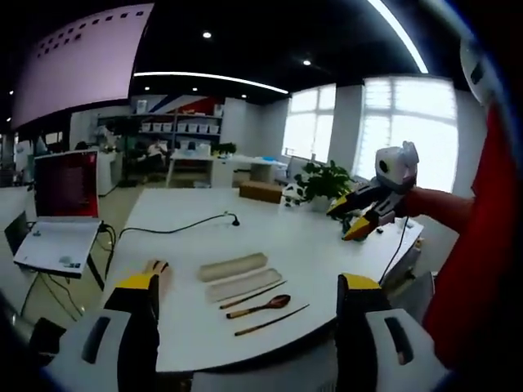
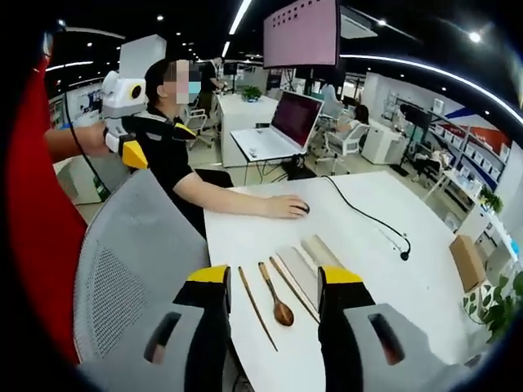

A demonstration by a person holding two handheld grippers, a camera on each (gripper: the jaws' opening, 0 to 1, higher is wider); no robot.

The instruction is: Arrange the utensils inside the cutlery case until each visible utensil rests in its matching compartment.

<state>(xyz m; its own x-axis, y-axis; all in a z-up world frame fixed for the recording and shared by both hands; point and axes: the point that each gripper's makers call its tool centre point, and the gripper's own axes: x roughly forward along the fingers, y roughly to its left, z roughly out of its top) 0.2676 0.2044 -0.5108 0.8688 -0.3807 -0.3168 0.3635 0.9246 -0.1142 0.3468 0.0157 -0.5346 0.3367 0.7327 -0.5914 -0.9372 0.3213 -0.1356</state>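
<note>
Both grippers hang above the near edge of the white counter (image 1: 270, 229), and nothing is picked up yet.

In the left gripper view, the left gripper (image 1: 249, 298) has its jaws spread wide apart and empty. Between and beyond them lie the task's things. Farthest out are the two halves of the cutlery case (image 1: 233, 266): one pale tray, and just beside it the second half (image 1: 243, 284). Nearer the jaws come a chopstick (image 1: 252, 296), then the wooden spoon (image 1: 260, 307), then a second chopstick (image 1: 271, 320), all loose on the counter and outside the case. Off past the right jaw, the right gripper (image 1: 359, 220) is raised over the far corner; whether it is parted I cannot tell from there.

In the right gripper view, the right gripper (image 2: 274, 294) also has its jaws wide open, holding nothing. Reading from its left jaw to its right: a chopstick (image 2: 257, 307), the spoon (image 2: 278, 296), the other chopstick (image 2: 292, 287), then the case halves (image 2: 315, 260) by the right jaw. A seated person's hand (image 2: 282, 207) rests on the counter well beyond them.

As I judge it, the step in hand is the first pick. The chopsticks are thin and lie flat, so it would be best to come down straight, straddle one across its width near the middle, and close gently. Its neighbour lies close and could be nudged.
</note>
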